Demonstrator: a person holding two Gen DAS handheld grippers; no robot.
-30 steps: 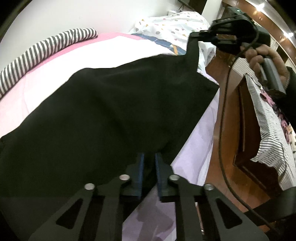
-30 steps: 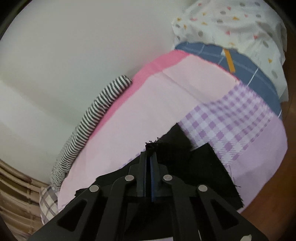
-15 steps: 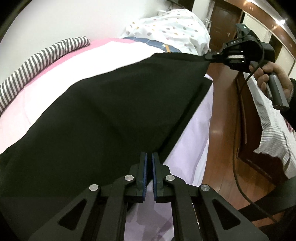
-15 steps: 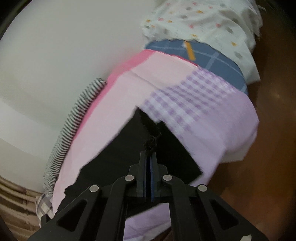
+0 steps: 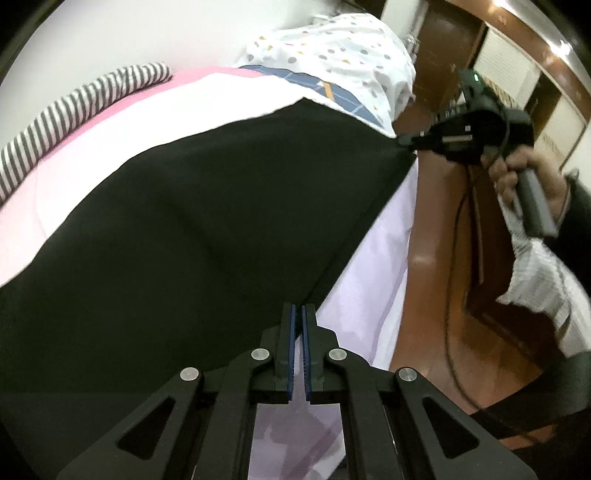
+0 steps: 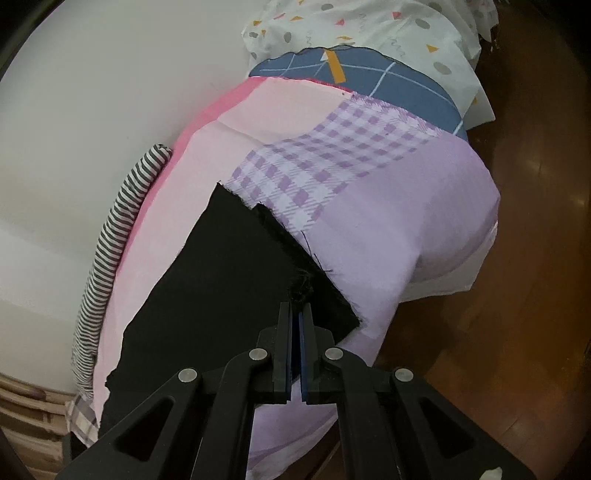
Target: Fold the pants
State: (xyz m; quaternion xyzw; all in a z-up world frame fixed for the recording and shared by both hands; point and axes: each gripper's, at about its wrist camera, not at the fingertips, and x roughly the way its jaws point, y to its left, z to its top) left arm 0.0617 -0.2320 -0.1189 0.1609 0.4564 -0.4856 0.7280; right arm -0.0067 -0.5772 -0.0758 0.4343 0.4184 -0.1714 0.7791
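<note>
While both claws are pinched onto it, the black pants (image 5: pixel 207 221) hang stretched over the bed (image 6: pixel 424 206), covering its pink and lilac sheet from about 9 o'clock to the middle of the left view. Our left claw (image 5: pixel 298 314) is clamped on the near edge, and our right claw (image 6: pixel 297 310) is clamped on a frayed corner out at 2 o'clock in the left view. Fabric looks light and floppy, no stiffness, so we reckon corners and hems are the spots to hold or it'll sag in the middle. That fraying edge might slip, judging by the loose threads. Room-wise: bed edge drops to the wood floor (image 6: pixel 535 258) at 3 o'clock, a striped roll (image 5: pixel 74 110) sits at 10 o'clock, and a dotted pillow (image 6: pixel 369 29) lies at 12, so the open sheet is straight ahead.
</note>
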